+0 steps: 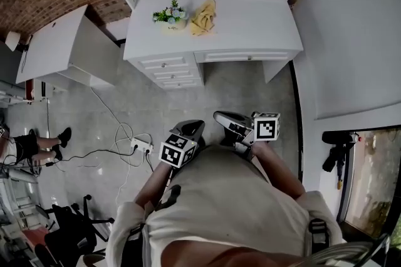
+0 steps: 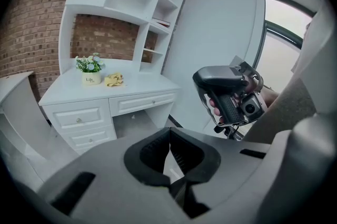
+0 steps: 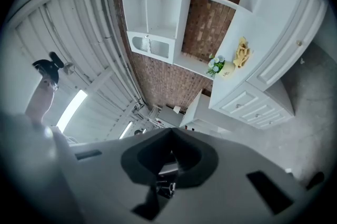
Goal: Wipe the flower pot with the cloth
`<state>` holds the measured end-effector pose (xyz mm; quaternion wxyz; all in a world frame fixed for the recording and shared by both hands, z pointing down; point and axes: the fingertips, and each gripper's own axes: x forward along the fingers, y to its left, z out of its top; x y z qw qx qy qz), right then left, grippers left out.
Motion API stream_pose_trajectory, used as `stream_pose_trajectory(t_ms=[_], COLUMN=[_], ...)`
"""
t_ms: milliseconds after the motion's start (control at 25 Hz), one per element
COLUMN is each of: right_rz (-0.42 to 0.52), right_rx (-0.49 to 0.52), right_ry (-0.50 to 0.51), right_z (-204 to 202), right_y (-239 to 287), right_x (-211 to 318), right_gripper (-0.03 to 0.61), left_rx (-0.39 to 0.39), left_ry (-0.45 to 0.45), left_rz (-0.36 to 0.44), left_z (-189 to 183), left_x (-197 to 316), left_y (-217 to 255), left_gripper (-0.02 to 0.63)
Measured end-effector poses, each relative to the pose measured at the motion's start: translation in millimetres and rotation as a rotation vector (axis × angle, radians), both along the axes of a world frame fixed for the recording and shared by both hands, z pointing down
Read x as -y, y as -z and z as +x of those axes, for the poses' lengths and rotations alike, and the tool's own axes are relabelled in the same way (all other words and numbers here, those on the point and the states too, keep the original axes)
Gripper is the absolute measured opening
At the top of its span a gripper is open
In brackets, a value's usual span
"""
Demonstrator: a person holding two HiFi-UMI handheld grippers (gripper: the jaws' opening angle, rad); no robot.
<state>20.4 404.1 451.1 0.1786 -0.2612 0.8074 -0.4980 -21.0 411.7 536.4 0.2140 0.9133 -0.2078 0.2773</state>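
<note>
A small white flower pot (image 1: 170, 16) with green and pale flowers stands on the white desk (image 1: 250, 31), far ahead of me. A crumpled yellow cloth (image 1: 203, 16) lies just right of it. Both also show in the left gripper view, pot (image 2: 90, 77) and cloth (image 2: 113, 80), and in the right gripper view, pot (image 3: 218, 68) and cloth (image 3: 242, 53). My left gripper (image 1: 191, 129) and right gripper (image 1: 224, 118) are held close to my body, well short of the desk. Both are shut with nothing between the jaws. The right gripper (image 2: 231, 99) appears in a hand in the left gripper view.
The desk has drawers (image 1: 170, 71) and a shelf unit (image 2: 131, 2) above it against a brick wall. A second white table (image 1: 59, 46) stands at the left. A power strip (image 1: 141, 145) with cables lies on the floor, a person's legs (image 1: 37, 143) at far left.
</note>
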Motion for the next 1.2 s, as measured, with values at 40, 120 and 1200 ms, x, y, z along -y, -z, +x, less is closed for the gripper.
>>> stream_pose_trajectory(t_ms=[40, 120, 1200], right_rz=[0.03, 0.118, 0.393], right_rx=[0.007, 0.016, -0.297], right_ry=[0.007, 0.026, 0.836], right_z=[3, 7, -104], right_y=[5, 17, 37], right_x=[0, -1, 22], right_gripper=[0.011, 0.011, 0.009], left_rx=[0.005, 0.019, -0.591], left_ry=[0.0, 0.017, -0.358], left_rz=[-0.001, 0.005, 0.054], left_z=[3, 6, 25], left_x=[-1, 1, 74], left_y=[1, 3, 140], left_gripper=[0.021, 0.021, 0.018])
